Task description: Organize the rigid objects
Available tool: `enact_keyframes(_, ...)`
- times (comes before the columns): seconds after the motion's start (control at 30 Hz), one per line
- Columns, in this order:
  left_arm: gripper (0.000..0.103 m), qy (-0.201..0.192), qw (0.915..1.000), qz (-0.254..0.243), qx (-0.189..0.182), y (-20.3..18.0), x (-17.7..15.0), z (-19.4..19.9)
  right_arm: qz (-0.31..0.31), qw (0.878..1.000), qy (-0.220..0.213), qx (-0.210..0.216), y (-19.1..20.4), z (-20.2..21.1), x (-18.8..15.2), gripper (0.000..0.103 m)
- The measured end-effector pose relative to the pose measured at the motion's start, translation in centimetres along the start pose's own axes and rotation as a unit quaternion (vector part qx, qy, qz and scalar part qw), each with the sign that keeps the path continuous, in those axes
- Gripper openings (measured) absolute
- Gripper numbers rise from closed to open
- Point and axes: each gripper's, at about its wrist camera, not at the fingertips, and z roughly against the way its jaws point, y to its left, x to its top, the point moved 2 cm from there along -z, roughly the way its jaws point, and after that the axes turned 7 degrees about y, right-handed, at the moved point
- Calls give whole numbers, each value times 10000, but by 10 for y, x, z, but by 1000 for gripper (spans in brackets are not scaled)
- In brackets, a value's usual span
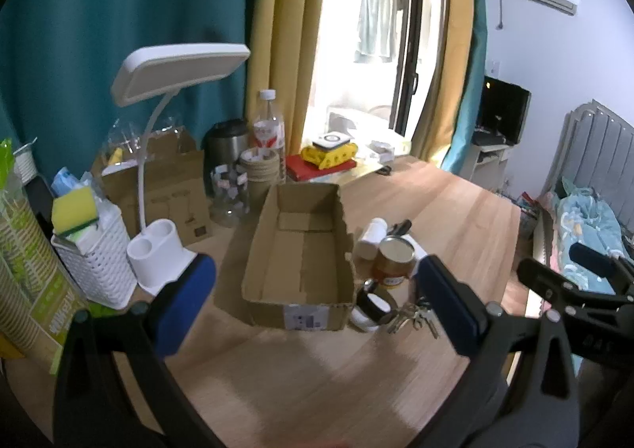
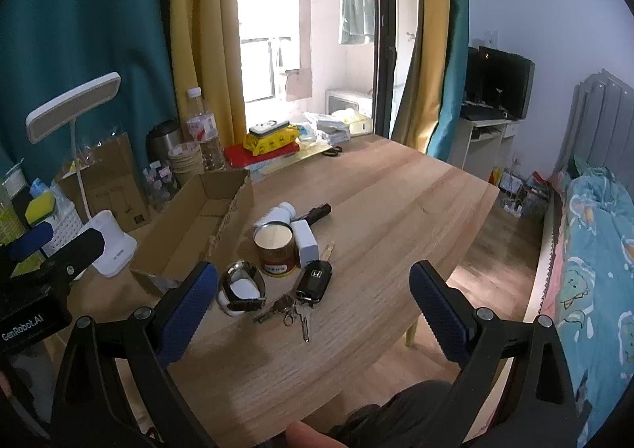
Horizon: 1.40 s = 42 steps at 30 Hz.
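Note:
An open, empty cardboard box [image 1: 301, 249] [image 2: 198, 226] lies on the wooden table [image 2: 376, 210]. Right of it sits a cluster: a brown can [image 2: 275, 249] [image 1: 394, 257], a white bottle on its side [image 2: 279, 214] [image 1: 370, 236], a small white box [image 2: 305, 244], a black tool [image 2: 317, 212], a watch on a white stand [image 2: 241, 287] [image 1: 370, 305], and a car key [image 2: 315, 279] with a key bunch [image 2: 293, 309] [image 1: 412, 319]. My left gripper [image 1: 317, 263] [image 2: 59, 246] hovers open before the box. My right gripper [image 2: 314, 269] [image 1: 570, 269] hovers open over the keys, holding nothing.
A white desk lamp [image 1: 158, 249], a white basket [image 1: 95, 269] with a sponge, a brown carton [image 1: 174, 186], a steel flask [image 1: 226, 146], a water bottle [image 1: 269, 127] and paper cups [image 1: 261, 170] crowd the table's back left. A red book [image 2: 261, 154] lies behind. The table's edge [image 2: 475, 234] drops toward a bed [image 2: 594, 249].

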Motion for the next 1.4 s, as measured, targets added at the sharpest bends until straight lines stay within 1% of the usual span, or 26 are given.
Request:
enact_keyframes(0.17, 103, -49, 10000, -16, -39, 0, 1, 3, -24, 10000, -83, -38, 0, 3, 2, 99)
enact_keyframes(0.43, 103, -161, 9997, -99, -150, -6, 3, 8, -143, 9994, -210, -233, -6, 8, 3, 99)
enact_keyframes(0.47, 103, -160, 9997, -96, -167, 0, 7, 4, -140, 9993, -231, -254, -6, 9, 3, 99)
enact_keyframes(0.53, 103, -193, 9996, -103, -177, 1, 8, 6, -139, 9992, -258, -282, -7, 10, 3, 99)
enact_keyframes(1.4, 103, -267, 9994, -83, -211, 2, 12, 9, -142, 9986, -392, -332, -6, 12, 8, 99)
